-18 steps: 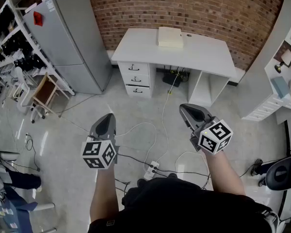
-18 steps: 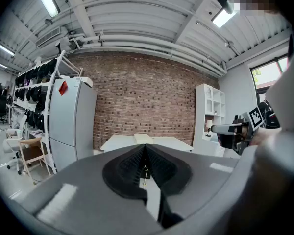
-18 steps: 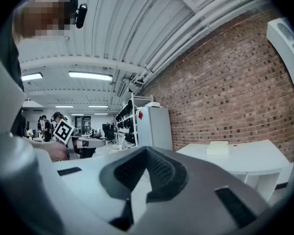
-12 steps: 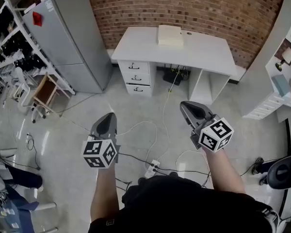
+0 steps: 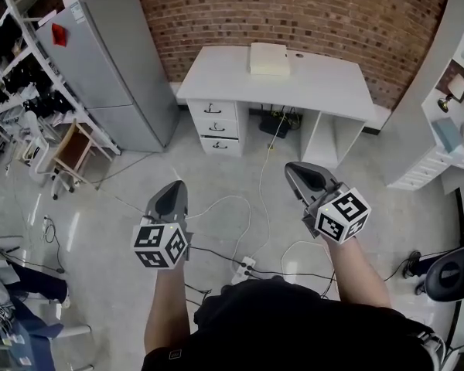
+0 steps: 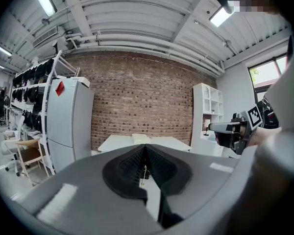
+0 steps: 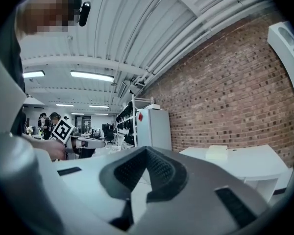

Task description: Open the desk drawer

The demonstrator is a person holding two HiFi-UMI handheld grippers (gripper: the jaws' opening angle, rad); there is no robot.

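Person stood well back from a white desk (image 5: 325,83), holding two grippers.
The left gripper (image 5: 173,185) and right gripper (image 5: 291,168) both had jaws pressed together, empty, well apart from the drawers (image 5: 214,126) under the tabletop's left end. Best next: approach, spread the jaws, pinch a handle squarely, pull straight. Since the earlier frame, almost nothing had moved.

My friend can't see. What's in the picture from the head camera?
A person holds out two shut grippers, left gripper and right gripper, above a floor with a power strip, some way short of a white desk by a brick wall. Its three drawers are all closed; a pale box lies on top.
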